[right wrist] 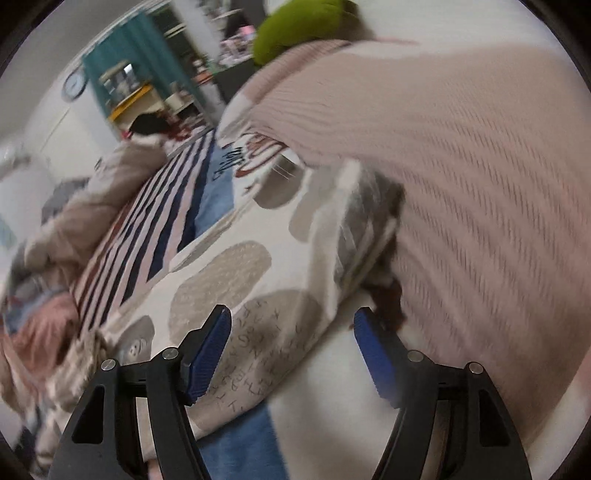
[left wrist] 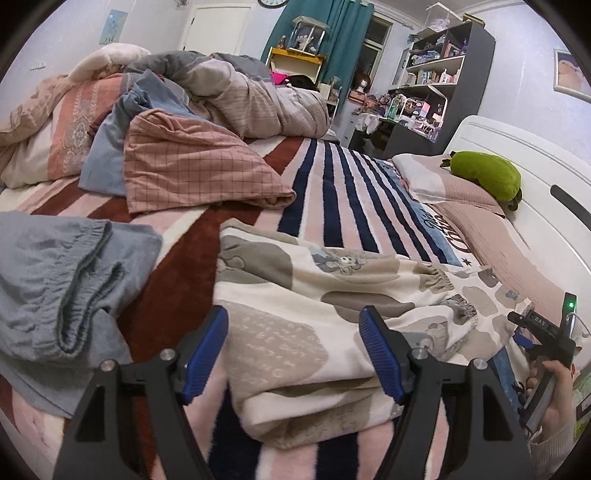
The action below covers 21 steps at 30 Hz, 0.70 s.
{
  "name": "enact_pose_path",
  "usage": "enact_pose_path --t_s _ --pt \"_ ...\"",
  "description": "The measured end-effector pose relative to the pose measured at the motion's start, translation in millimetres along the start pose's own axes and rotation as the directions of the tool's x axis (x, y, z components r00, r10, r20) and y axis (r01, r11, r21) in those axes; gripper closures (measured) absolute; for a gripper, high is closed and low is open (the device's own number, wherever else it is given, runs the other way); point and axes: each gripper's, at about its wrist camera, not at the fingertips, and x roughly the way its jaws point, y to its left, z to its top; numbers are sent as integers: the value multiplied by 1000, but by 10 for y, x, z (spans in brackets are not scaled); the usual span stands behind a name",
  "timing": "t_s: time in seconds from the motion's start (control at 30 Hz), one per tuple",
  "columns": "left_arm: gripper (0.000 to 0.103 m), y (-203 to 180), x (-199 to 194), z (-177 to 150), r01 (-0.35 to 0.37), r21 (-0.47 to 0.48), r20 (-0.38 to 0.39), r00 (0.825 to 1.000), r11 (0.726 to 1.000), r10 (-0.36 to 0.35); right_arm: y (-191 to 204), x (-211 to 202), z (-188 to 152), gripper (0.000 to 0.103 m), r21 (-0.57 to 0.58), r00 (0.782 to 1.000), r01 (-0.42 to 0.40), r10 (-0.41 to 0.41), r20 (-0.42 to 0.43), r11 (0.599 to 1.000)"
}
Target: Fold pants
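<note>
- The left hand-held gripper (left wrist: 293, 354) stands wide open, its blue pads on either side of the folded end of the cream patterned pants (left wrist: 314, 332) without pressing them.
- The right hand-held gripper (right wrist: 291, 354) is also apart, gripping nothing; its view is smeared, so whether the pads touch the cloth cannot be told.
- The pants lie folded on the striped blanket (left wrist: 332, 184) of the bed, their elastic waistband toward the pink pillow (right wrist: 480, 184).
- At the left wrist view's right edge, a hand (left wrist: 554, 387) holding the other gripper is partly cut off.
- Grey shorts (left wrist: 55, 277) lie to the left, cut by the frame.
- Farther off: a checked pink cloth (left wrist: 192, 166), heaped bedding (left wrist: 240, 92), a green plush toy (left wrist: 484, 173).
- Behind, crowded shelves (left wrist: 436, 66) hold small items too small to identify; teal curtain (left wrist: 332, 33).
</note>
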Motion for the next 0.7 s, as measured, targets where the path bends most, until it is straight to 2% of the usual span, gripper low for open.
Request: enact_pose_path --t_s 0.17,0.23,0.3,0.33,0.4,0.53,0.7 --pt "33 95 -18 26 9 -4 20 1000 1000 -9 30 136 111 40 42 996 54 -56 62 998" --pt "33 139 -17 30 8 -16 25 1000 1000 -7 20 208 199 54 64 994 67 -73 85 996" --pt "33 171 -28 29 0 -24 27 1000 1000 1 12 288 283 89 74 991 86 -93 97 994" --pt "33 188 -42 27 -6 -27 32 999 1000 7 0 305 308 93 81 992 73 -81 99 994" --pt "33 220 -79 26 -14 -32 38 999 999 15 59 280 332 97 65 992 41 -48 117 997" --pt "33 310 -184 31 -15 -54 61 998 998 19 417 41 398 98 -83 985 -6 20 170 997" --pt "33 406 -367 25 2 -71 94 996 997 5 998 -325 521 99 -245 971 -119 164 174 962"
